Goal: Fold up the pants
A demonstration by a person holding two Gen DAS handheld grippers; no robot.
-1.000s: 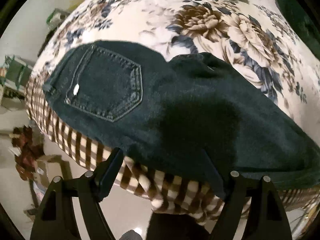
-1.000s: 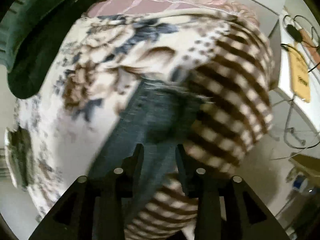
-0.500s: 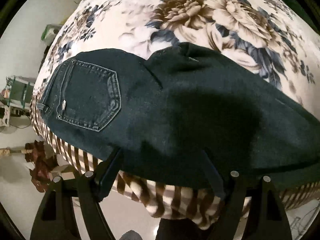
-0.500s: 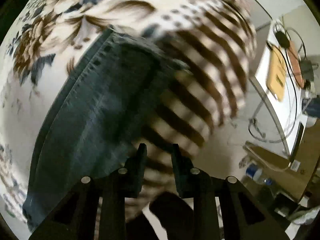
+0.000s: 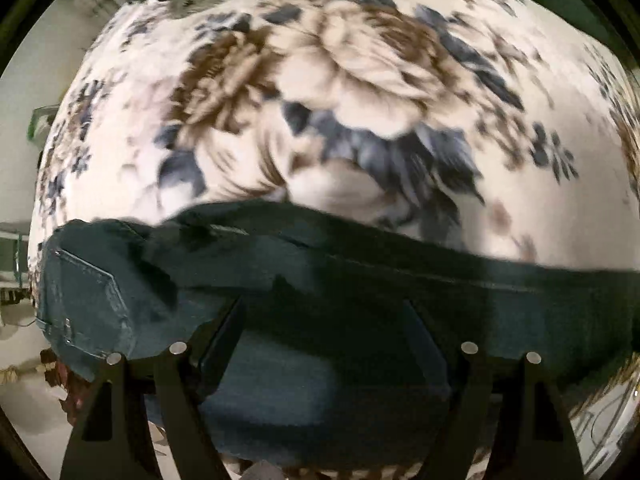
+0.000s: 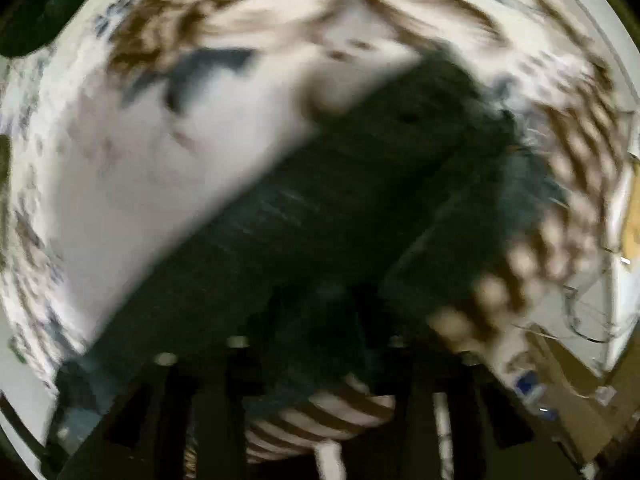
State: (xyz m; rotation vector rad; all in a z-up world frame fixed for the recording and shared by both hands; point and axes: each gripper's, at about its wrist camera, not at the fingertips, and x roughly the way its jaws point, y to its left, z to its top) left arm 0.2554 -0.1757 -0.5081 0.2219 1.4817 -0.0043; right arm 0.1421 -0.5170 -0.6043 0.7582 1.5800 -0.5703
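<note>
Dark blue jeans (image 5: 340, 288) lie folded lengthwise on a floral bedspread (image 5: 360, 92), a back pocket (image 5: 84, 300) at the left. My left gripper (image 5: 324, 320) is open, its fingers (image 5: 224, 328) spread wide over the jeans near the seat. In the right wrist view the picture is blurred; the jeans' leg (image 6: 320, 208) runs diagonally and my right gripper (image 6: 320, 320) sits with narrow jaws over the denim, a bunch of cloth between them.
A brown-and-cream checked blanket edge (image 6: 560, 208) hangs at the bed's side. A white table with cables (image 6: 624, 240) and floor clutter (image 6: 532, 388) lie to the right. A dark green cushion (image 6: 24, 20) is at the far left.
Both grippers have moved in over the jeans. The left gripper has dropped low onto the cloth. The right gripper now has denim between its fingers.
</note>
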